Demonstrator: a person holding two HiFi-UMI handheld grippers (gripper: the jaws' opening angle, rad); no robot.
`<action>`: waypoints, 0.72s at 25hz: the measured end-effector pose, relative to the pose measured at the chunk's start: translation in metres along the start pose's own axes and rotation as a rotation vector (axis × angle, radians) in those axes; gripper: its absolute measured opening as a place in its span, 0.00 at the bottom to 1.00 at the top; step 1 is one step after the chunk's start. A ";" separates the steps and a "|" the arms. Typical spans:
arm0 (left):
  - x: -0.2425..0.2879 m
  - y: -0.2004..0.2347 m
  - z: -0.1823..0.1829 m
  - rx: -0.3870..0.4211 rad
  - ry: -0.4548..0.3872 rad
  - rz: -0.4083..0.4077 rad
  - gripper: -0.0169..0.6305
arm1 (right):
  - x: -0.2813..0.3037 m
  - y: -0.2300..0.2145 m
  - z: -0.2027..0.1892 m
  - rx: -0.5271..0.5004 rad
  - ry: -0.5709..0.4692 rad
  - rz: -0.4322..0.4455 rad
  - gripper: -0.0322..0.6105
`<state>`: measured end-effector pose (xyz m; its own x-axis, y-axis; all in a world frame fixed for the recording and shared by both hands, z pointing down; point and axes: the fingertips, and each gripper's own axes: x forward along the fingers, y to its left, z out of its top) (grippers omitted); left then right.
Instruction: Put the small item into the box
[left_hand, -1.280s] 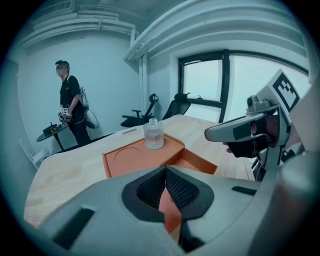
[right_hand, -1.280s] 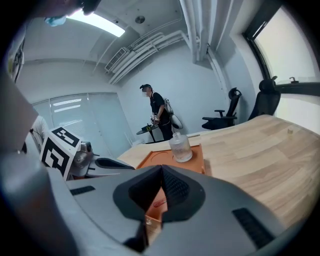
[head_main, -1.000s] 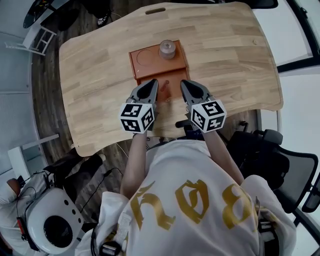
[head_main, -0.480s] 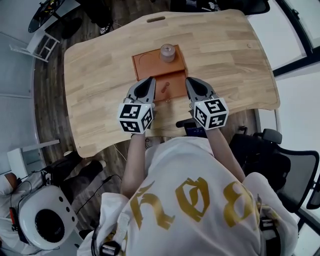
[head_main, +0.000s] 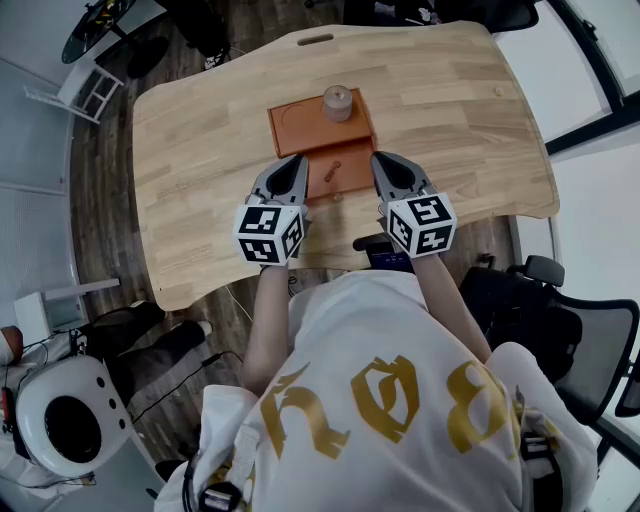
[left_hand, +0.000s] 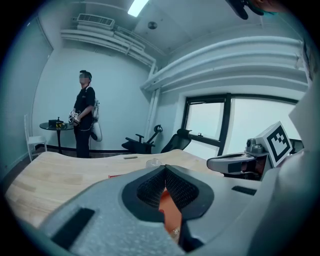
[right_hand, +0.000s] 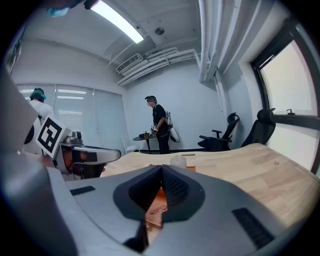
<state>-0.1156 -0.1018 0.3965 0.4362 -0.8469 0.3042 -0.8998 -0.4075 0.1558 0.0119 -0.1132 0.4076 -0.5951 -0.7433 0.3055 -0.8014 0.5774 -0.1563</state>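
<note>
Just right of left gripper (head_main: 299, 161), small item (head_main: 331, 169)

A pale wooden table (head_main: 200, 150) with rounded corners carries a flat orange box (head_main: 295, 125). The box lies just ahead of both claws, and its near part sits between the left claw (head_main: 299, 160) and the right claw (head_main: 378, 159). A slot (head_main: 315, 40) cuts the table's far edge.

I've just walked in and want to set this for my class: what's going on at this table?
A person holds the left gripper and the right gripper over the near edge of a wooden table. Both have their jaws shut and hold nothing. Just ahead of them lies an orange box, with a small item on its near panel and a round container at its far corner.
</note>
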 end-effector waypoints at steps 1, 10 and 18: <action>0.000 -0.001 0.001 0.002 0.000 -0.002 0.04 | -0.001 0.000 0.000 -0.001 0.000 -0.002 0.07; 0.004 -0.005 -0.002 -0.011 0.012 -0.008 0.04 | -0.008 -0.007 0.001 0.004 -0.006 -0.017 0.07; 0.007 -0.006 -0.003 -0.017 0.015 -0.002 0.04 | -0.011 -0.013 0.001 0.000 -0.006 -0.021 0.07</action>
<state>-0.1068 -0.1043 0.4005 0.4380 -0.8410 0.3176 -0.8988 -0.4030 0.1723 0.0287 -0.1123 0.4057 -0.5784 -0.7575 0.3028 -0.8138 0.5615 -0.1497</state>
